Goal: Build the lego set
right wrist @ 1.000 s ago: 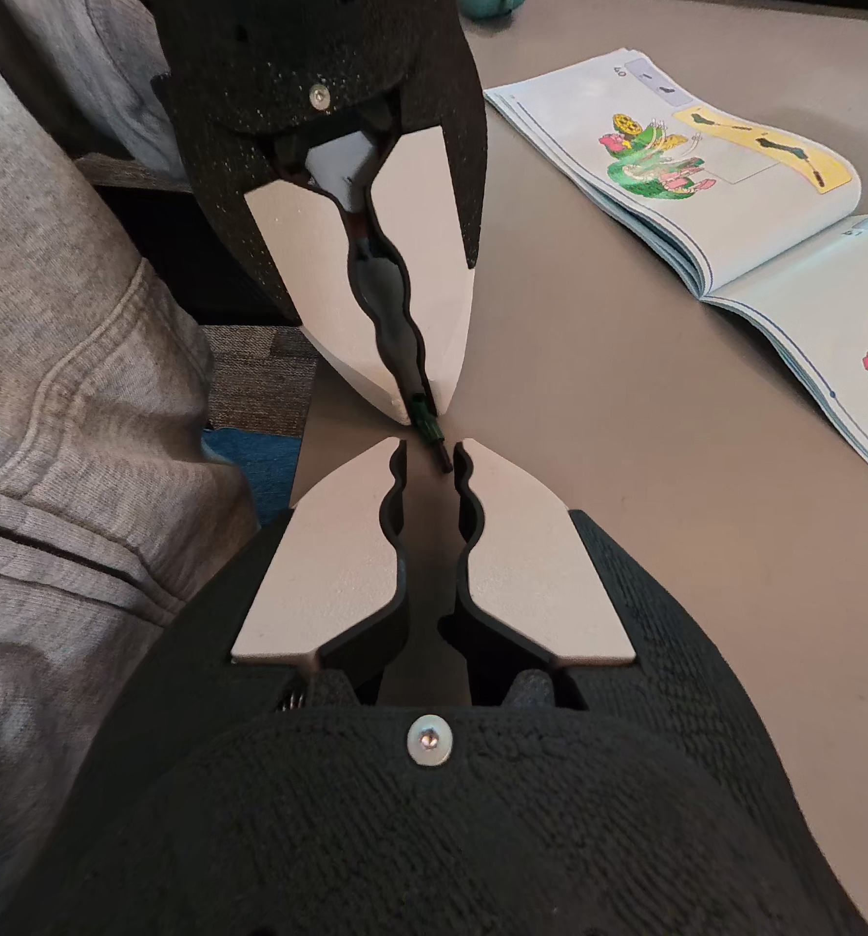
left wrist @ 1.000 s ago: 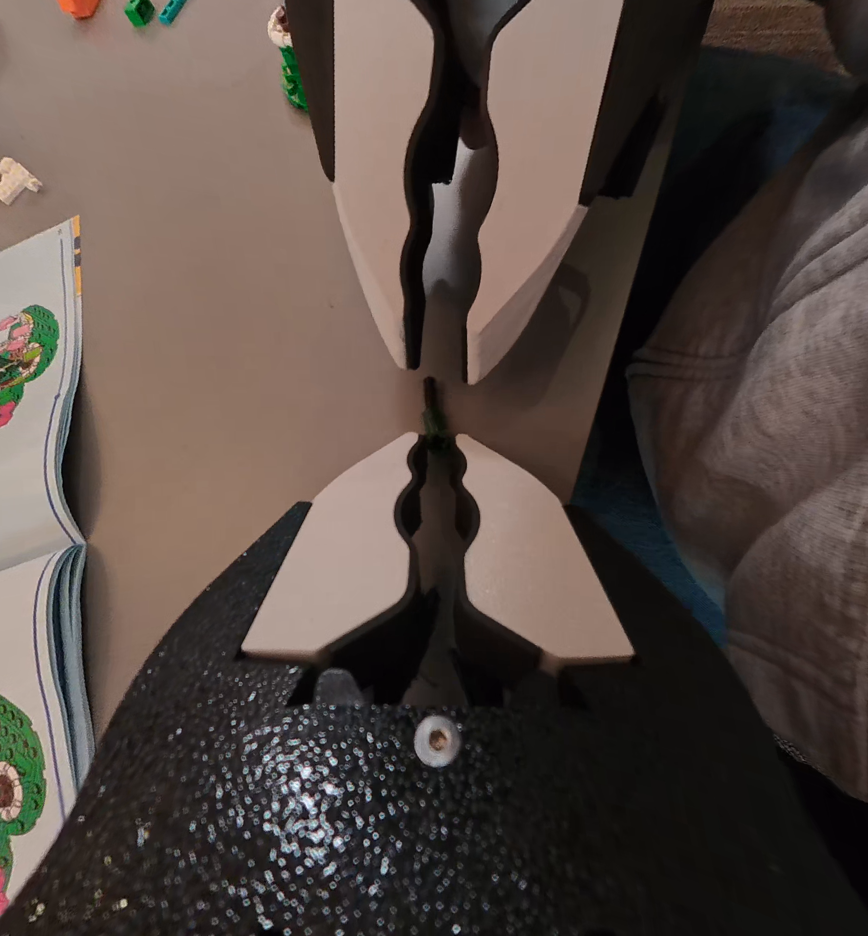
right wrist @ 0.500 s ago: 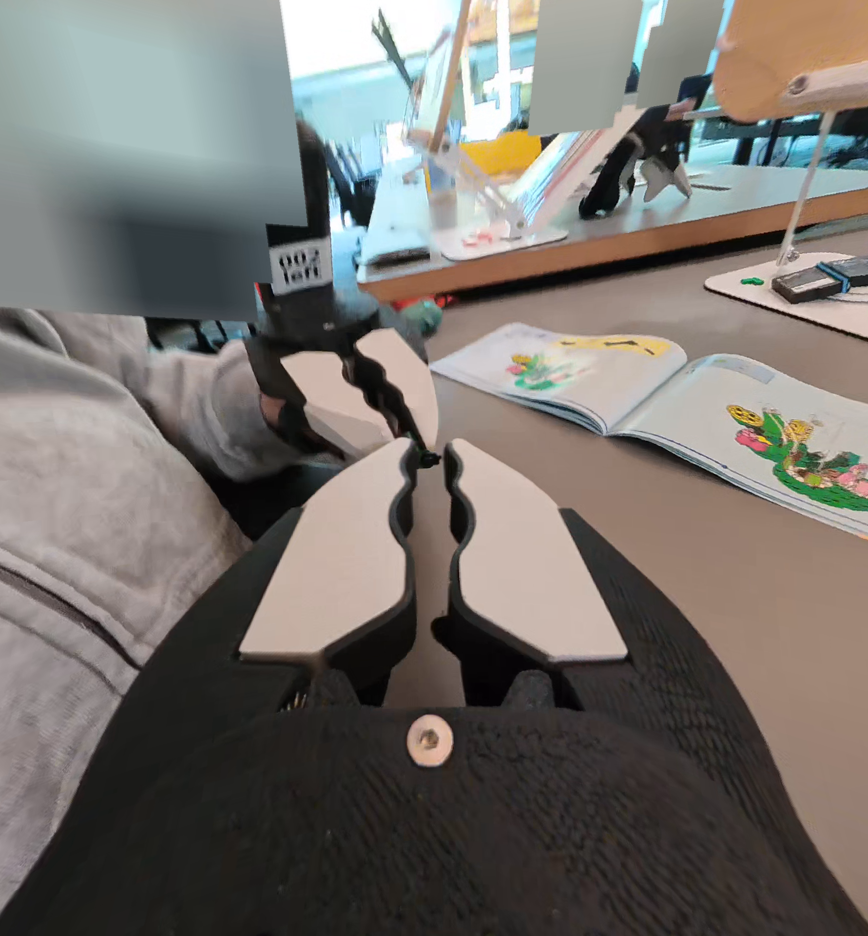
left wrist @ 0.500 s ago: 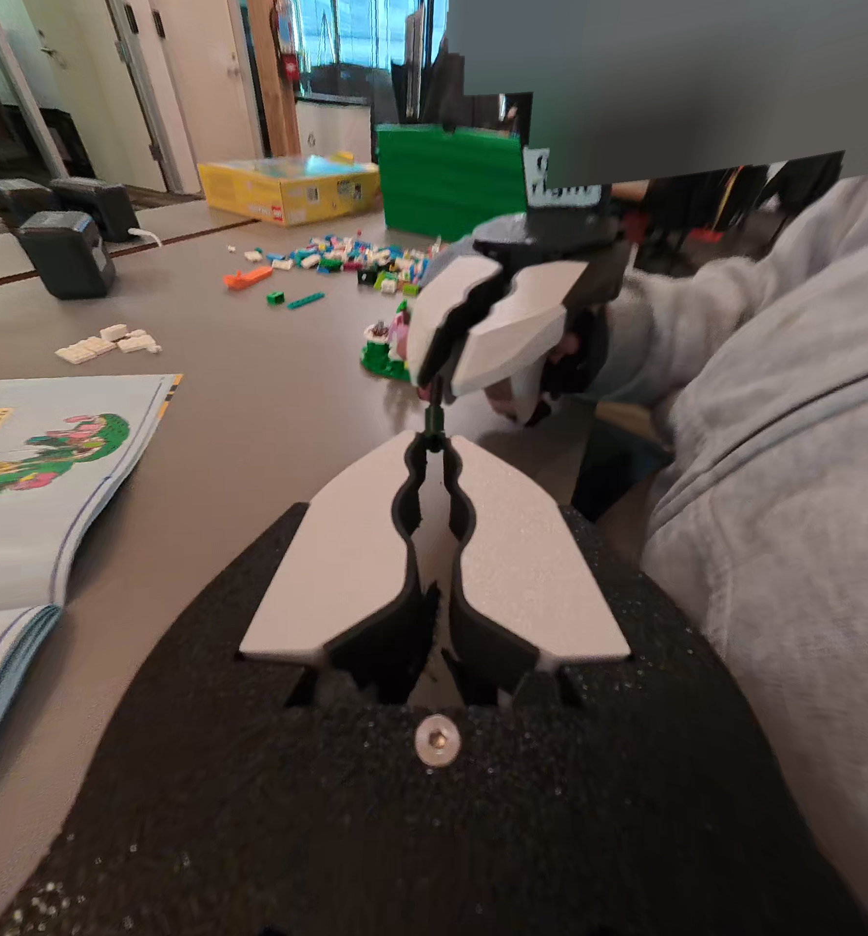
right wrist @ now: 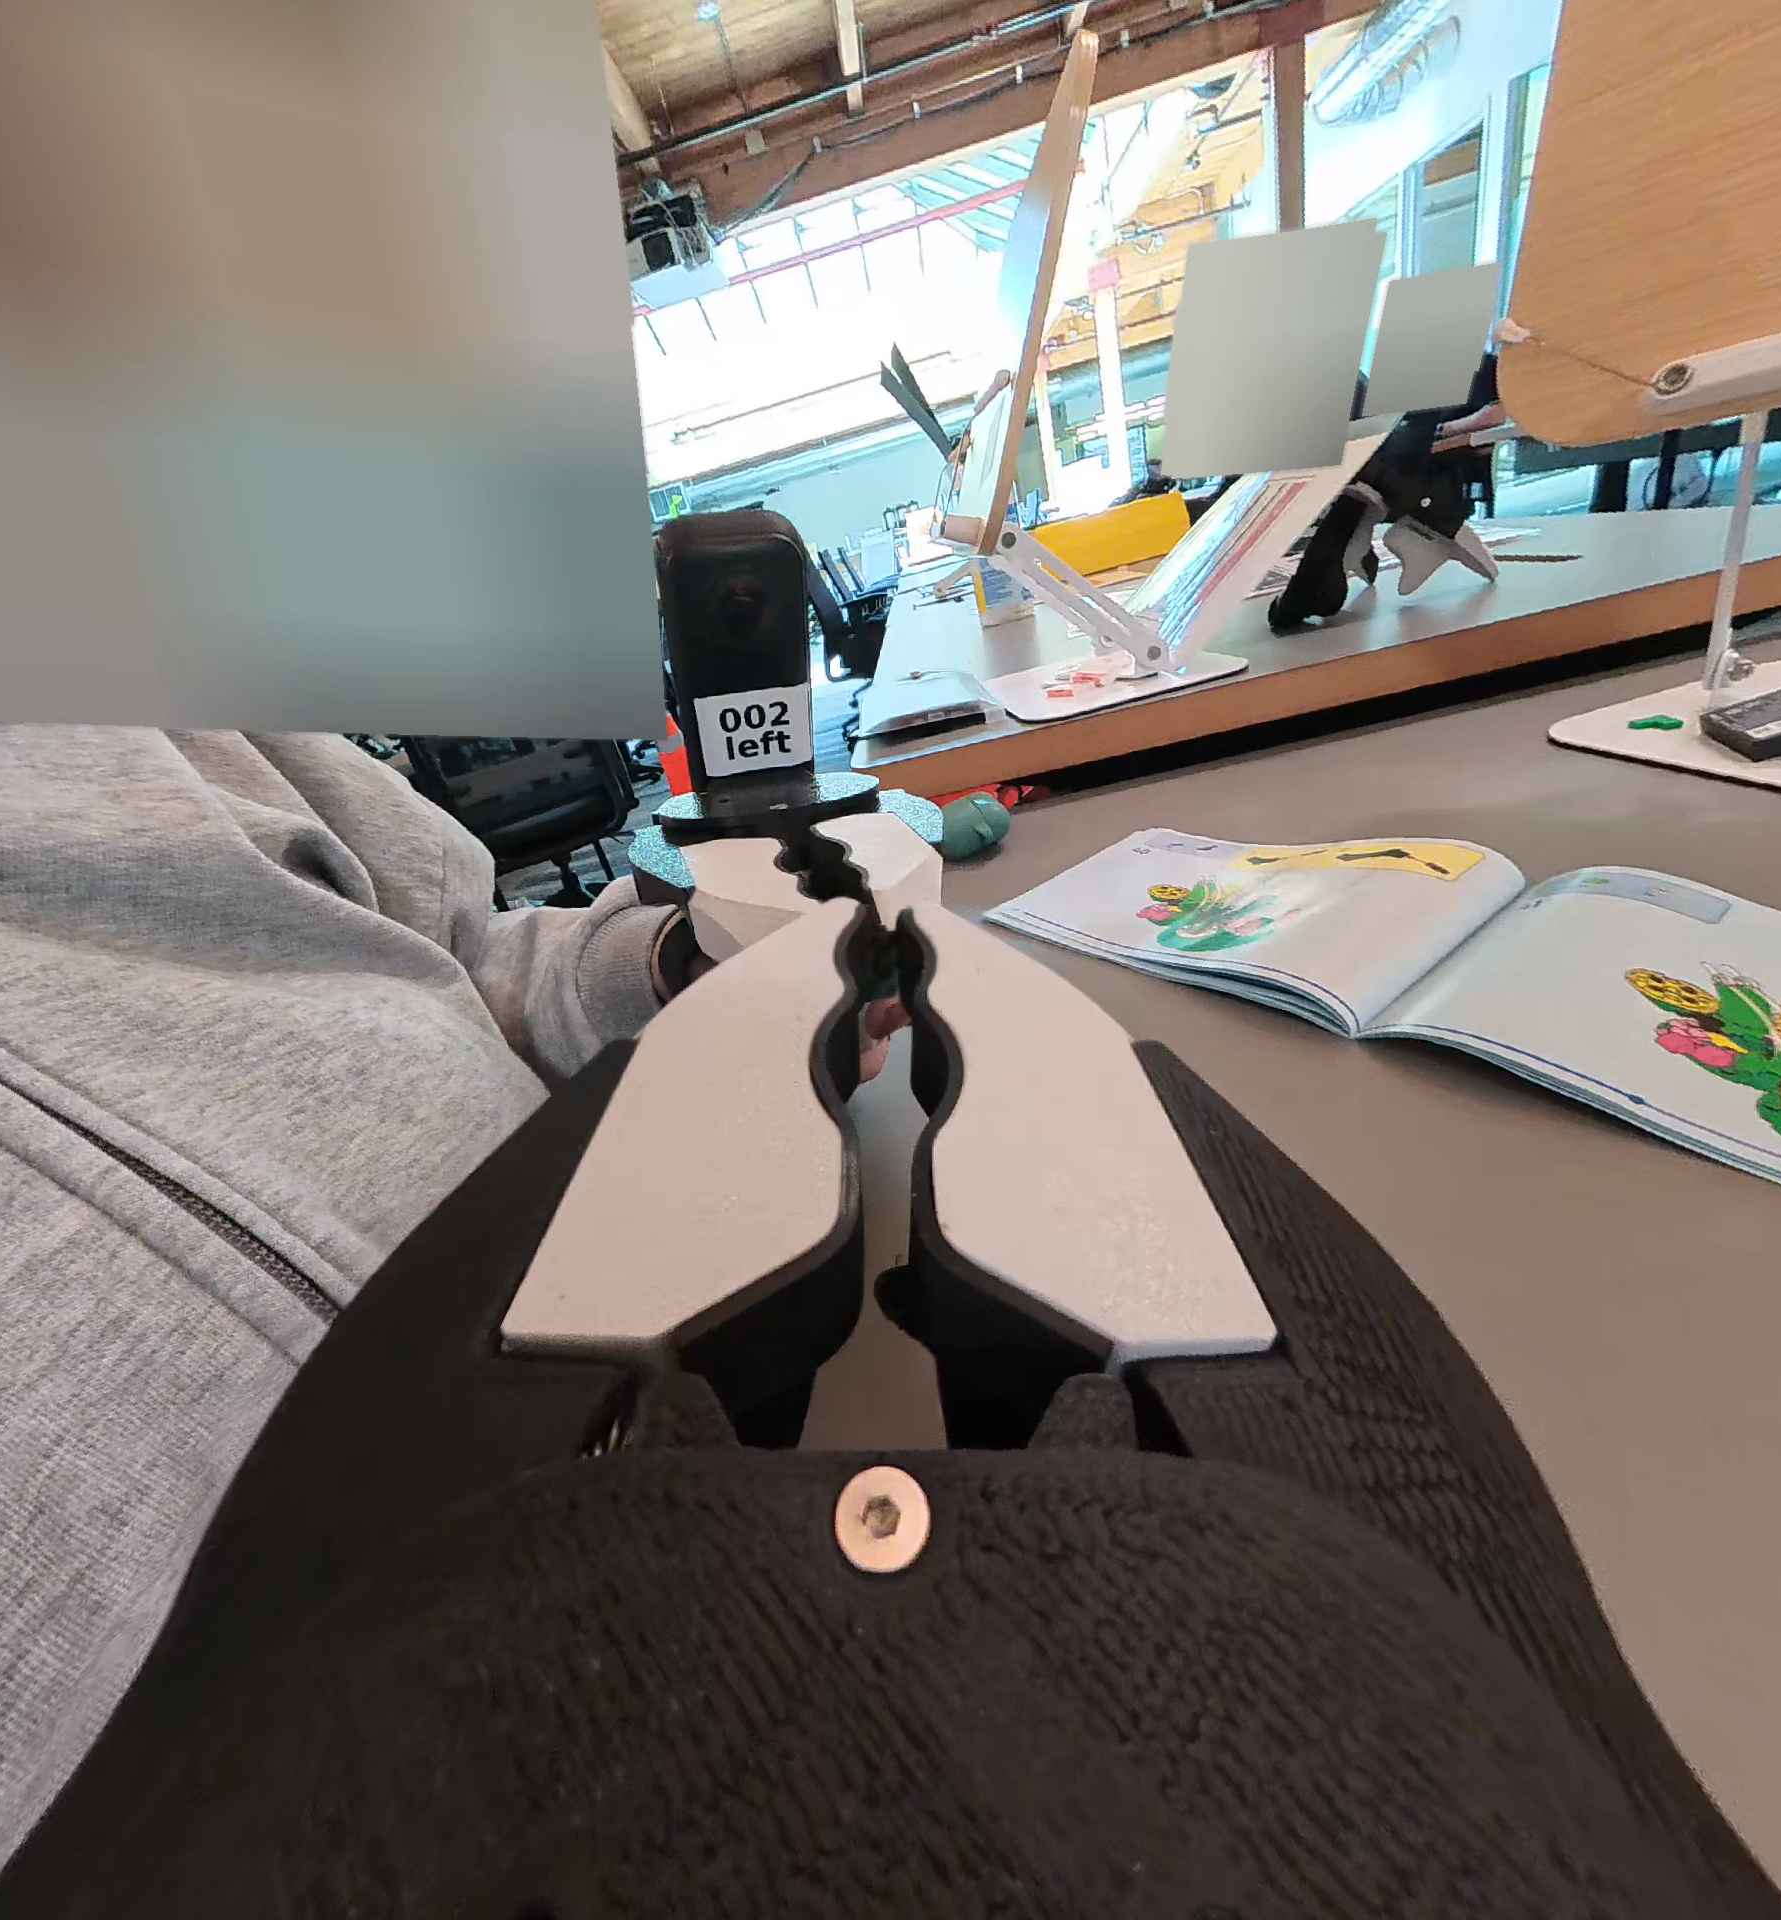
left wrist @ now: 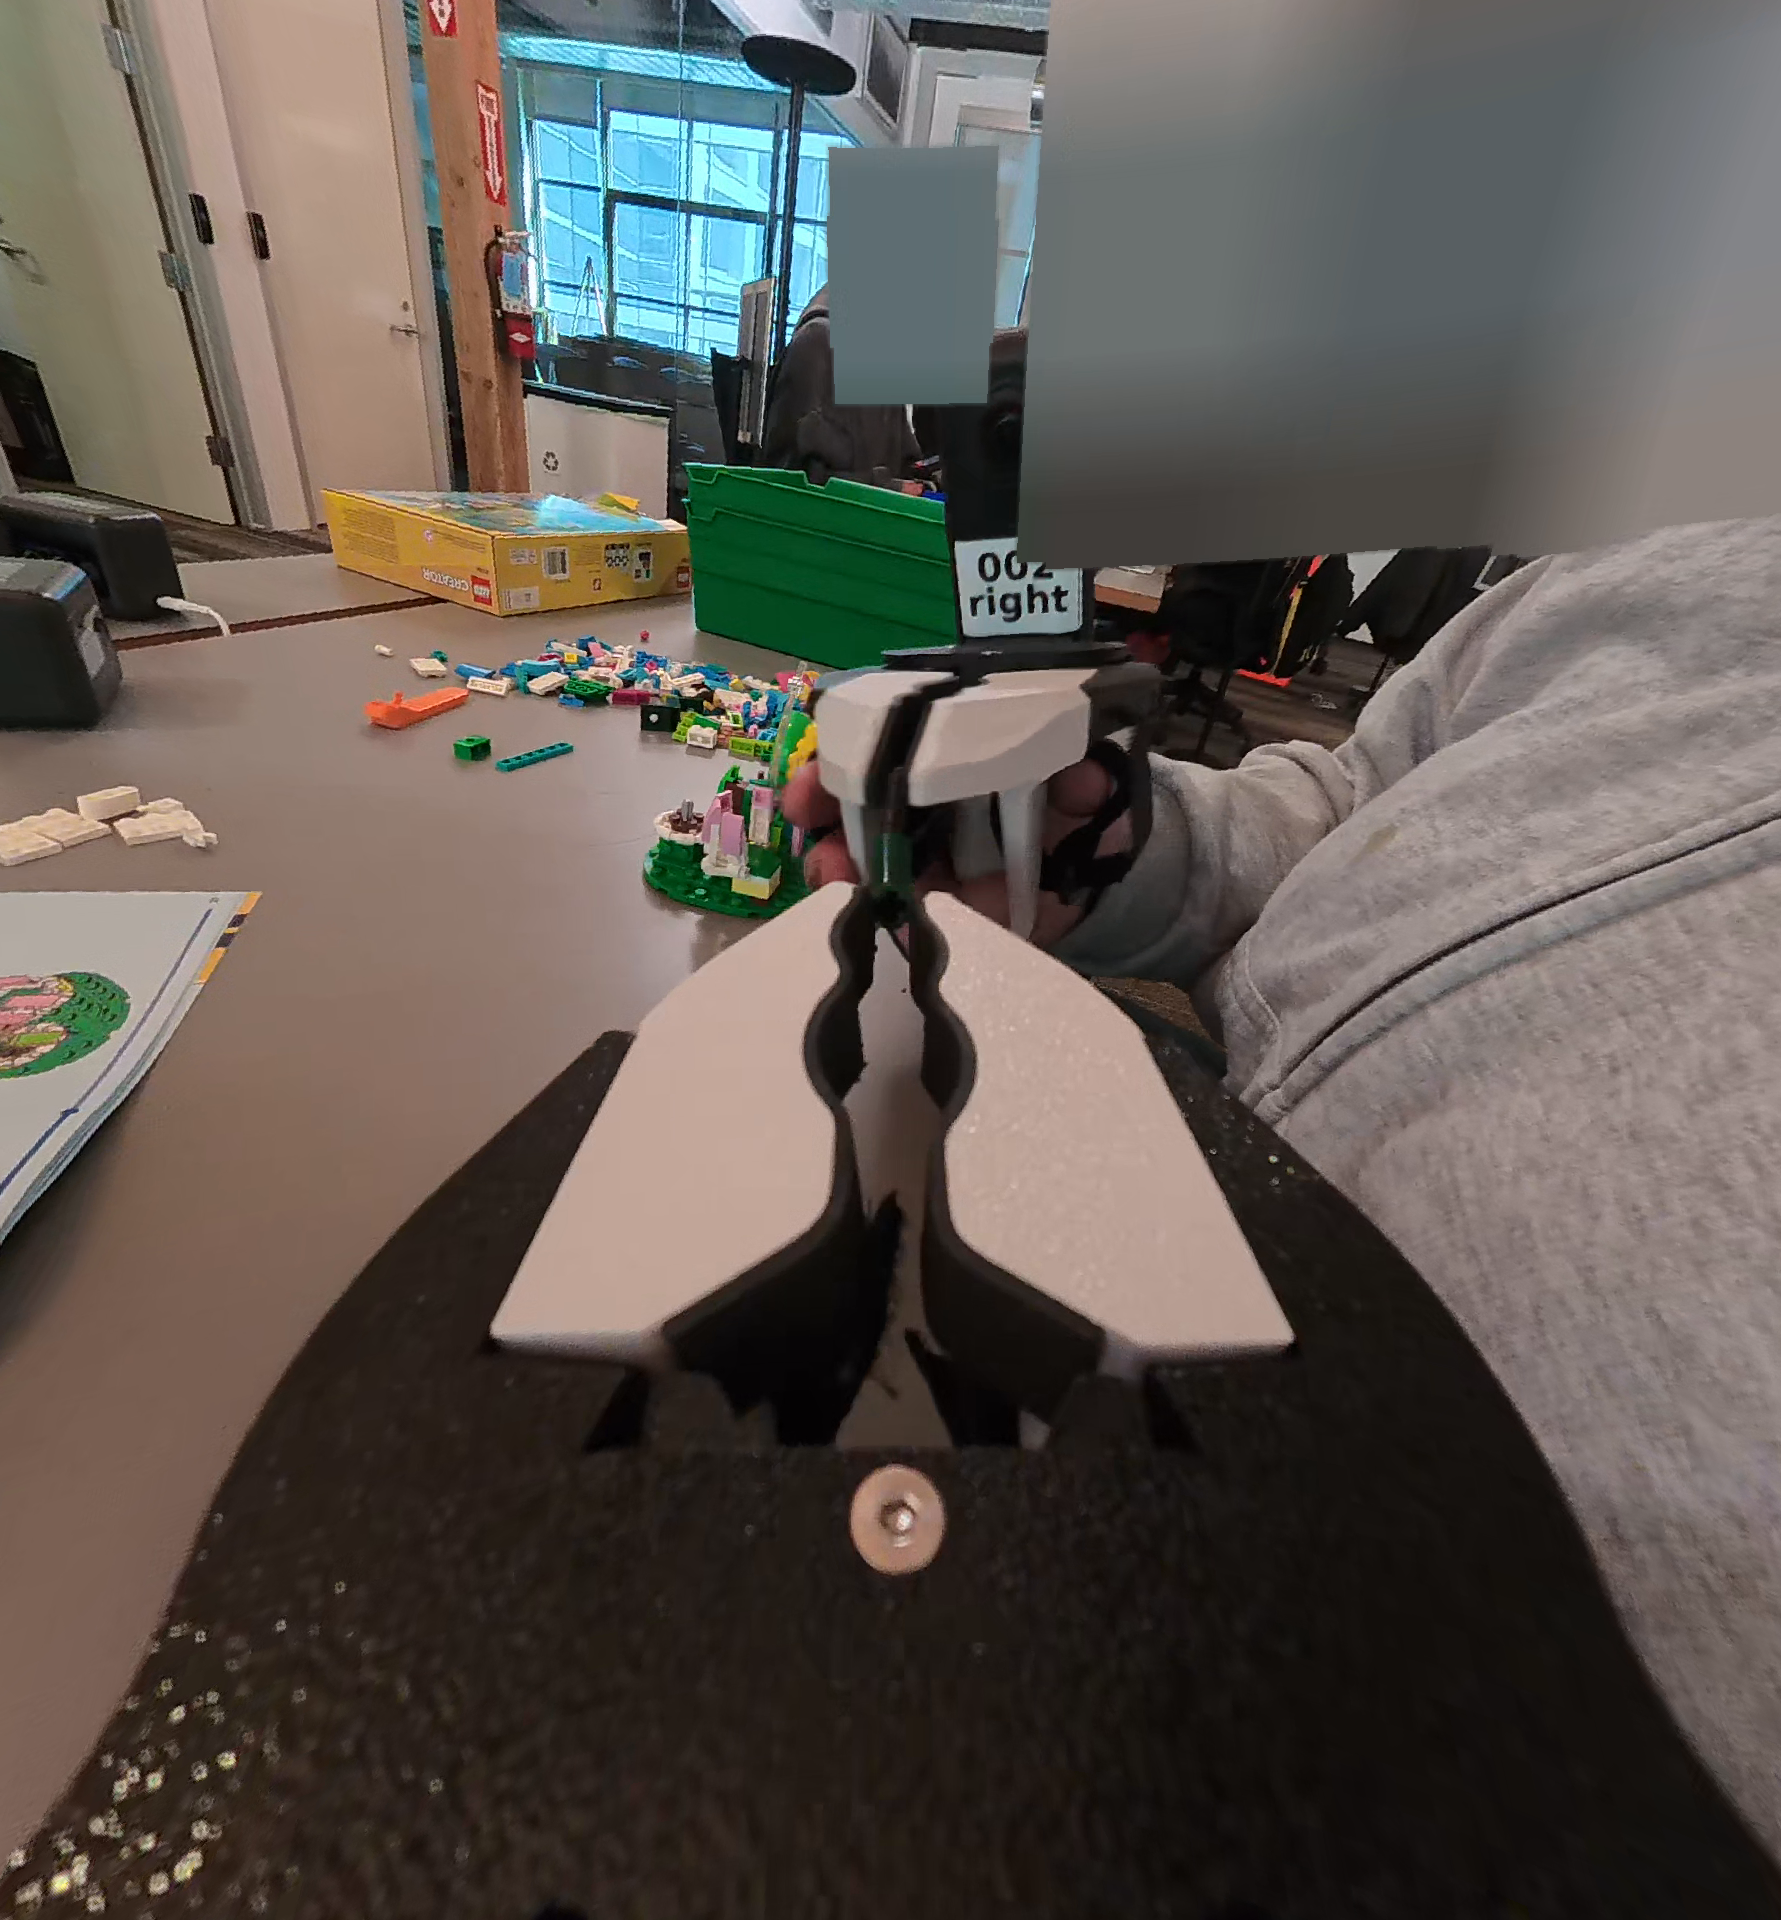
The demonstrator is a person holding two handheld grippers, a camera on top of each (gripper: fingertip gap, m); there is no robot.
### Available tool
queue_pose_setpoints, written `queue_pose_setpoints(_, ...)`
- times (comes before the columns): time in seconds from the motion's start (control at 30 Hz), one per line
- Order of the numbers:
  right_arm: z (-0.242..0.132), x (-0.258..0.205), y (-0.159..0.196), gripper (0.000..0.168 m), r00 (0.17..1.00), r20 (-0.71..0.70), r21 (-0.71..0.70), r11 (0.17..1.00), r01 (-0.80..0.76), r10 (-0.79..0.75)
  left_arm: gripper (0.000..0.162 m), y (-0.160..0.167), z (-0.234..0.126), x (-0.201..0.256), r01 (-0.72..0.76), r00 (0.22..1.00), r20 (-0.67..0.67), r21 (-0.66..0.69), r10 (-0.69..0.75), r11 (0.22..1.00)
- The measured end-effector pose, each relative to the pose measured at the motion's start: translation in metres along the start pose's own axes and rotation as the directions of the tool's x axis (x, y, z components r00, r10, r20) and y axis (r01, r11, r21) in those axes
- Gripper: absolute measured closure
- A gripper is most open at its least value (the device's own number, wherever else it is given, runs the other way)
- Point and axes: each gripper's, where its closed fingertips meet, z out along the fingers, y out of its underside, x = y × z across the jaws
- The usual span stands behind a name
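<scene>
Small dark-green stem-like lego piece (left wrist: 888, 871) pinched by left gripper (left wrist: 891, 914) and right gripper (left wrist: 881, 847) tips, both nearly closed, tip-to-tip for mating; half-built green lego model (left wrist: 735, 847) at 10 o'clock.

I'm working in an open office: beyond my jaws stand long counters (right wrist: 1281, 665), rolling chairs (right wrist: 543, 790), big windows (left wrist: 647, 260), white doors (left wrist: 325, 260), and a wall-hung fire extinguisher (left wrist: 514, 291).

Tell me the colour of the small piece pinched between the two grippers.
Dark green, with a black tip: the small piece shows best in the left wrist view.
</scene>
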Motion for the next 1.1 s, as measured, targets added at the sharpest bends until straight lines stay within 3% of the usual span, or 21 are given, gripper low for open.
queue_pose_setpoints(0.27, -0.002, -0.007, -0.001, 0.166, 0.999, 0.053, 0.037, 0.999, -0.015, 0.013, 0.156, 0.000, 0.002, 0.009, -0.057, 0.998, -0.036, 0.038, 0.058, 0.998)
queue_pose_setpoints(0.6, -0.004, -0.006, -0.003, 0.167, 0.997, 0.058, 0.139, 0.988, -0.060, 0.052, 0.156, -0.007, 0.002, 0.009, -0.007, 1.000, -0.021, 0.175, 0.011, 0.985)
queue_pose_setpoints(0.87, -0.002, 0.004, 0.002, 0.166, 0.998, 0.000, 0.144, 0.987, -0.067, 0.068, 0.157, -0.011, -0.002, 0.000, 0.073, 0.997, -0.016, 0.230, -0.072, 0.970)
queue_pose_setpoints(0.97, -0.003, 0.006, -0.007, 0.166, 0.998, -0.058, 0.176, 0.984, 0.033, -0.023, 0.156, -0.017, 0.000, -0.004, 0.150, 0.988, -0.018, 0.275, -0.151, 0.950)
queue_pose_setpoints(1.1, -0.001, 0.011, -0.014, 0.126, 0.925, -0.208, 0.085, 0.936, 0.342, -0.319, 0.156, -0.032, -0.005, -0.016, 0.370, 0.924, -0.067, 0.403, -0.376, 0.837)
